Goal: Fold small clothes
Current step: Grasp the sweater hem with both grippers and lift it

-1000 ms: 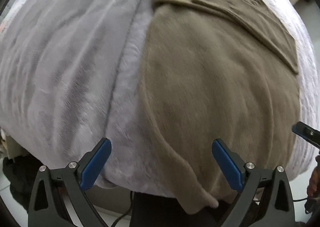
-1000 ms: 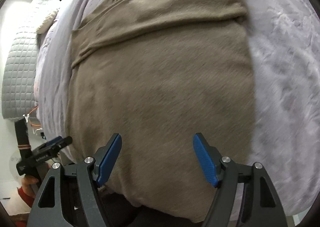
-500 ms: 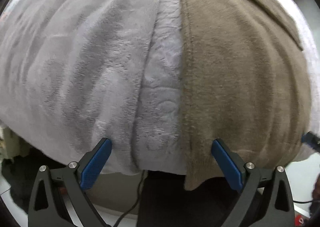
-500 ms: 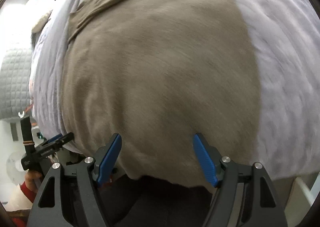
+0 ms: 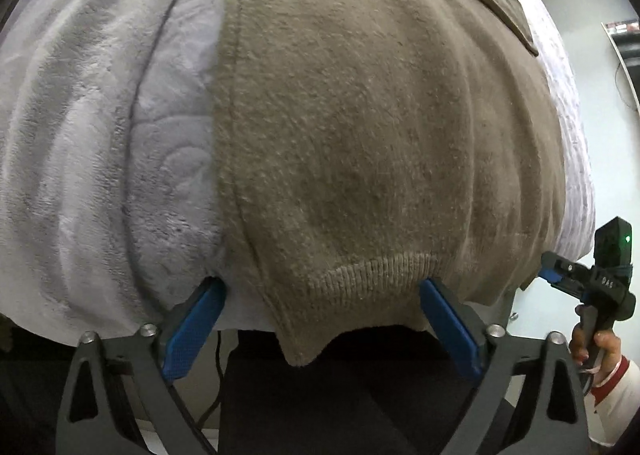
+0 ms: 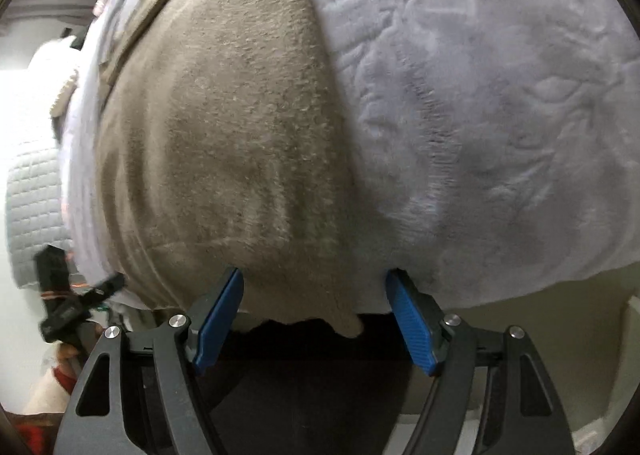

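While both claws are pointing steeply down at the near edge of the bed, the left gripper (image 5: 320, 301) is closing its jaws, with the ribbed hem of the brown sweater (image 5: 380, 127) lying between the blue pads; they are not yet pinching it, the left pad sitting against the grey blanket (image 5: 80, 115) just beside the sweater's side seam. The right gripper (image 6: 316, 303) is standing released and wide, the sweater's other hem corner hanging down between its fingers, closer to the left one, with the right finger touching the blanket (image 6: 500, 115). Ahead of both claws the sweater is lying spread flat, a folded sleeve running across it at the far end. The plush, embossed blanket is covering the bed on either side. Beyond the right claw's left side a quilted grey cushion (image 6: 32, 195) is showing against a pale wall. At the left claw's right, a hand (image 5: 596, 347) is gripping the other tool's handle.
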### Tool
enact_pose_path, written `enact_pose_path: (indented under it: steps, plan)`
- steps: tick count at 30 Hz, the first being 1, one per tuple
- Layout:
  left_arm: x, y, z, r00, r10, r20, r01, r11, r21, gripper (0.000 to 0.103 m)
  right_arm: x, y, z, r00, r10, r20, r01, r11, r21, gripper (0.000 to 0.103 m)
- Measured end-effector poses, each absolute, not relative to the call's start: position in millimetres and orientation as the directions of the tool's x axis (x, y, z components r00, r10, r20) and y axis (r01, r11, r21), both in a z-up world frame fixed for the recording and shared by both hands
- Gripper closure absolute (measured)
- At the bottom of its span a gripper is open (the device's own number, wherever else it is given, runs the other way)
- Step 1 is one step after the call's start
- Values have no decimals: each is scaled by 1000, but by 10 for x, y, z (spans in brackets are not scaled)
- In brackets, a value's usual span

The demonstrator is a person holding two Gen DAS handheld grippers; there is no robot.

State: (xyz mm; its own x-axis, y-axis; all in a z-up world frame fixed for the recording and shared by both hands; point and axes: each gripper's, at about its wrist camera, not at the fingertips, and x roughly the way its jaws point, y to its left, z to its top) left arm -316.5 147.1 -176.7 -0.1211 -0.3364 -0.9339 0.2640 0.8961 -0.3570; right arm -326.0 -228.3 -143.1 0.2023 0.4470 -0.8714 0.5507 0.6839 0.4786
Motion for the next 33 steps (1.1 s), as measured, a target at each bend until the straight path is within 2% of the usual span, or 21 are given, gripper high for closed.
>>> enact_pose_path:
  steps: [1,2,3,4,5,14,18,23,30,33]
  plan:
    - [-3146,1405,-1802,-121,-324,-938,266,900,-345,32,-3260,-2272,-1453,213,459,-863,555,670,493,25]
    - [-3147,1389,-1836,-119,-300,-947,267,909,-321,52,-3260,-2270,-1488,229,478,-848,565,644,515,25]
    - [-3102,1353,-1860,-122,-301,-946,262,910,-323,64,-3276,-2270,-1517,236,493,-837,577,622,529,27]
    - [-3172,1321,-1896,-140,-339,-930,242,899,-364,90,-3303,-2280,-1540,247,507,-826,587,600,544,50]
    - [-3242,1368,-1899,-152,-371,-916,230,888,-398,94,-3331,-2282,-1564,262,536,-802,602,559,570,93]
    - [-3215,1649,-1274,-73,-556,-828,188,808,-559,94,-3262,-2325,-1104,470,636,-612,496,383,779,93]
    - [-3006,1603,-998,-19,-579,-815,210,795,-569,94,-2998,-2427,-930,538,643,-545,455,322,830,93]
    - [-2614,1694,-668,48,-608,-793,187,785,-590,94,-2535,-2569,-787,584,658,-475,407,269,873,93]
    - [-1646,1851,-228,144,-624,-768,162,780,-604,94,-1803,-2913,-468,638,661,-395,322,237,916,93]
    - [-1227,1602,-138,188,-619,-763,165,786,-596,94,-1485,-3120,-329,645,662,-381,288,251,924,93]
